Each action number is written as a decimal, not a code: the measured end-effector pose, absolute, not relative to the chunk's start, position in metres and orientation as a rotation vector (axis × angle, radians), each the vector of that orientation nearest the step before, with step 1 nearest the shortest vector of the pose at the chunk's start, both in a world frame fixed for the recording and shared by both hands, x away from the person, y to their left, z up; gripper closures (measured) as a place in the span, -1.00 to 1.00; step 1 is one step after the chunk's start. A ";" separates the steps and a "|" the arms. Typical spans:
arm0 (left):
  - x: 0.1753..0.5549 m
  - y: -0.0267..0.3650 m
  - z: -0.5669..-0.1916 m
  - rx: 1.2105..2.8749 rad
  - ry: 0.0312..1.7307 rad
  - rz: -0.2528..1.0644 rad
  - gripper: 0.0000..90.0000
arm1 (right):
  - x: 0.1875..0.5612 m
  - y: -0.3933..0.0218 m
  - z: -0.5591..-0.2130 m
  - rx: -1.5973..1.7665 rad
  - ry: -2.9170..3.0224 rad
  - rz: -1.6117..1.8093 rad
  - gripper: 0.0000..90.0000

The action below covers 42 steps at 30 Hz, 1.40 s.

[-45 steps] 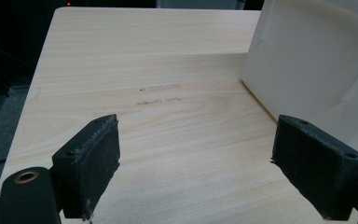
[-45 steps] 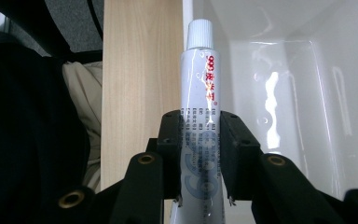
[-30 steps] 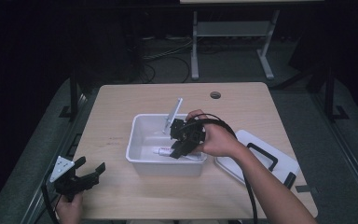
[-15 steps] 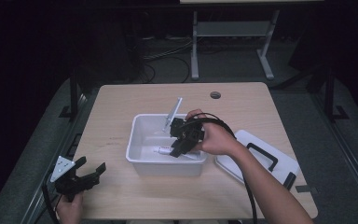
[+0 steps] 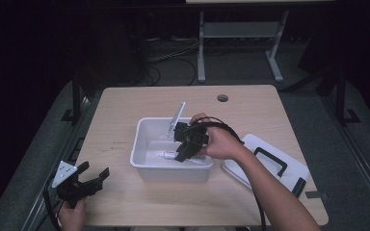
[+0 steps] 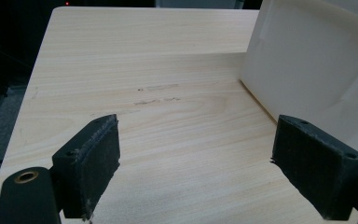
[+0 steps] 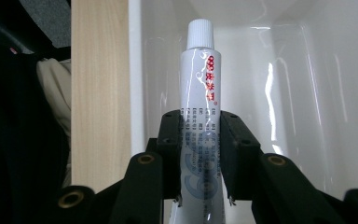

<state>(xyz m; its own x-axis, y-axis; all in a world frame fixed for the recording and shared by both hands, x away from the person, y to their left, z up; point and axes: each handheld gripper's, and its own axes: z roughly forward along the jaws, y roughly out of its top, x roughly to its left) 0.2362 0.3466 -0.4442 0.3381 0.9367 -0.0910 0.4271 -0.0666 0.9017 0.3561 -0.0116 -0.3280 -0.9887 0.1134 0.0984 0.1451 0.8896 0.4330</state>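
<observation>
A white tube (image 7: 199, 116) with a white cap and red print lies between the jaws of my right gripper (image 7: 200, 154), which is shut on it. In the high view that right gripper (image 5: 182, 155) reaches into the white bin (image 5: 144, 166) at the table's middle, and the tube (image 5: 166, 155) points left near the bin's front wall. A pale flat handle (image 5: 176, 117) leans out over the bin's far rim. My left gripper (image 5: 92, 180) rests open over the table's front left corner. Its pads (image 6: 91, 161) have bare wood between them, and the bin's wall (image 6: 307, 70) stands to their right.
A white lid (image 5: 265, 163) with a black handle lies right of the bin, near the table's right front. A round cable hole (image 5: 222, 98) sits at the table's far side. A cable trails from the right hand along the forearm. Dark floor and a white frame lie beyond.
</observation>
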 end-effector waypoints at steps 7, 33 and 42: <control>0.236 0.347 -0.444 1.665 1.243 0.678 -0.69 | 0.360 -0.011 -0.334 -0.218 -2.971 -0.685 0.58; 0.236 0.346 -0.444 1.665 1.242 0.683 -0.69 | 0.368 -0.014 -0.353 -0.278 -2.945 -0.627 0.58; 0.237 0.346 -0.444 1.667 1.241 0.682 -0.69 | 0.368 -0.014 -0.360 -0.282 -2.917 -0.647 0.58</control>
